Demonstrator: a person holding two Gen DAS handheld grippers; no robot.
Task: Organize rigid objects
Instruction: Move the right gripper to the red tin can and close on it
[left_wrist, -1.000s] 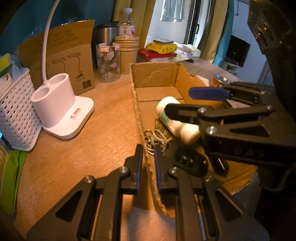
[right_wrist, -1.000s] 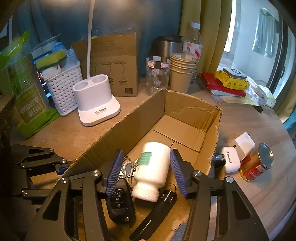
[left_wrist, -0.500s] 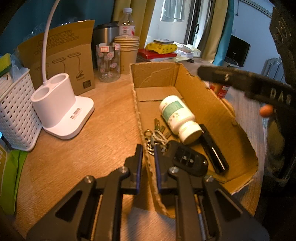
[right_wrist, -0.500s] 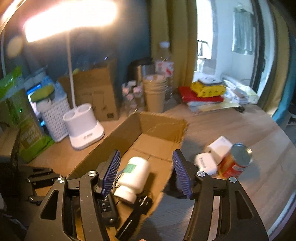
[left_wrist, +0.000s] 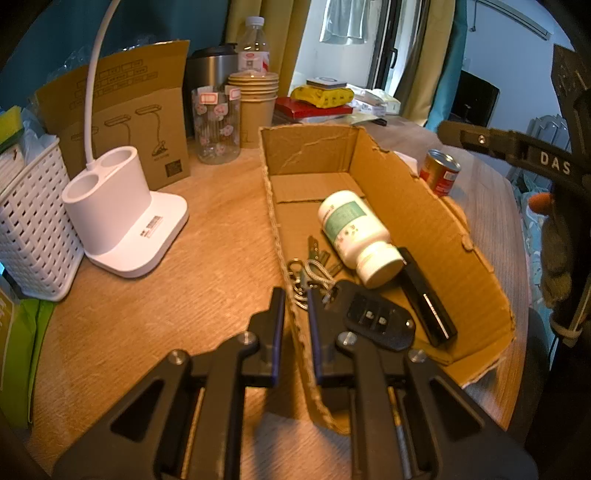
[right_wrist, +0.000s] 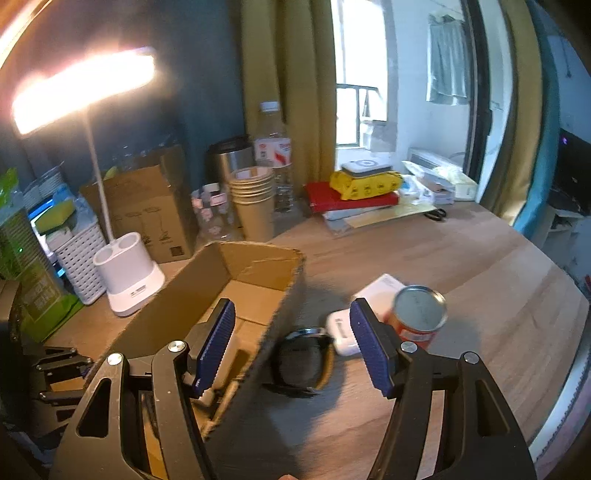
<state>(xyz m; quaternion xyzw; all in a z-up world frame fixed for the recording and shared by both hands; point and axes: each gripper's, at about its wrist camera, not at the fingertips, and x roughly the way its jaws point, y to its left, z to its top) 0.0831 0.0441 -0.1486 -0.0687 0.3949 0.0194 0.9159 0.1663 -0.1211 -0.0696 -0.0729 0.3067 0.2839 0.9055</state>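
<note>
A shallow cardboard box lies on the wooden table. In it are a white pill bottle, a black car key with a key ring, and a black bar-shaped item. My left gripper is shut on the box's left wall. My right gripper is open and empty, raised over the table right of the box. Below it lie a black watch, two white chargers and a red can.
A white lamp base, a white basket, a lamp carton, a glass jar, paper cups and a bottle stand at the back left. Books and a yellow pack lie behind.
My right gripper let go of the pill bottle in the box, rose and swung right, out over the watch, chargers and can. The left gripper has stayed put on the box wall.
</note>
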